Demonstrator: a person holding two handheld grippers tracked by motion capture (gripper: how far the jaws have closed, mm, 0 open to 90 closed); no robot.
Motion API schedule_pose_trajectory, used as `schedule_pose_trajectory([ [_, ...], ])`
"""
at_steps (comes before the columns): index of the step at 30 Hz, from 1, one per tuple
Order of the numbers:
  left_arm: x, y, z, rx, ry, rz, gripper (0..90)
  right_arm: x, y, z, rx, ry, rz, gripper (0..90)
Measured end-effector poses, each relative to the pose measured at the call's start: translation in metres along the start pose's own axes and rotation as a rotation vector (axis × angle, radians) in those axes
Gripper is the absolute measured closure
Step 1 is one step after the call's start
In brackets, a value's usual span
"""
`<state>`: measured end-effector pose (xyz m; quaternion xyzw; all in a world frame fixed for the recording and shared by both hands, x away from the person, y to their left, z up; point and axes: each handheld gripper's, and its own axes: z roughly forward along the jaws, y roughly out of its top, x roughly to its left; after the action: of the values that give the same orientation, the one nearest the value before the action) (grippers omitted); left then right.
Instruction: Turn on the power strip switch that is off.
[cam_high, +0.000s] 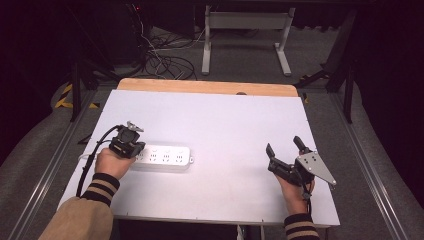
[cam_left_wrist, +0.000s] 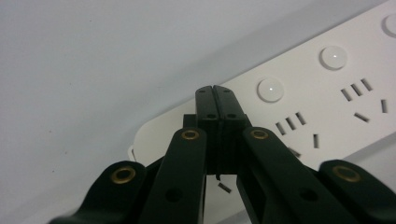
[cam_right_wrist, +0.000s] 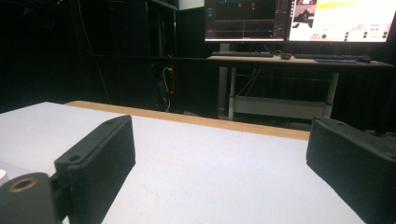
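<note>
A lab: monitors (cam_right_wrist: 299, 21) on a desk (cam_right_wrist: 299, 60), floor cables (cam_high: 165, 60).

Your left gripper (cam_left_wrist: 216, 93) has both black jaws pressed flat together, nothing between them. The tips sit over the near end of the white power strip (cam_left_wrist: 299, 107), by its rounded corner; contact can't be judged. Just beside the tips is a round white button (cam_left_wrist: 270, 89), with a second button (cam_left_wrist: 334, 57) further along. Socket slots (cam_left_wrist: 290, 122) run past them. The strip lies at an angle on the white table (cam_left_wrist: 93, 70)
</note>
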<state>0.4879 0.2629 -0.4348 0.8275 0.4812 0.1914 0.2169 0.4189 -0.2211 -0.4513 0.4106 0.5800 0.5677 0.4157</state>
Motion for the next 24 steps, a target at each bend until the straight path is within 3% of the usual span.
schedule_pose_trajectory([
  [11,0.0008,-0.0005,0.0056,0.013,-0.002,0.012,90.0,-0.0014,0.0001,-0.0017,-0.005,-0.009,0.002,8.6],
  [16,-0.0023,-0.0013,0.0071,0.005,0.027,0.02,90.0,-0.0019,0.0007,-0.0031,-0.01,-0.014,0.001,8.6],
  [24,-0.0012,-0.0028,0.0078,-0.003,0.011,0.01,90.0,-0.0026,0.0018,-0.0042,-0.018,-0.02,0.005,8.6],
])
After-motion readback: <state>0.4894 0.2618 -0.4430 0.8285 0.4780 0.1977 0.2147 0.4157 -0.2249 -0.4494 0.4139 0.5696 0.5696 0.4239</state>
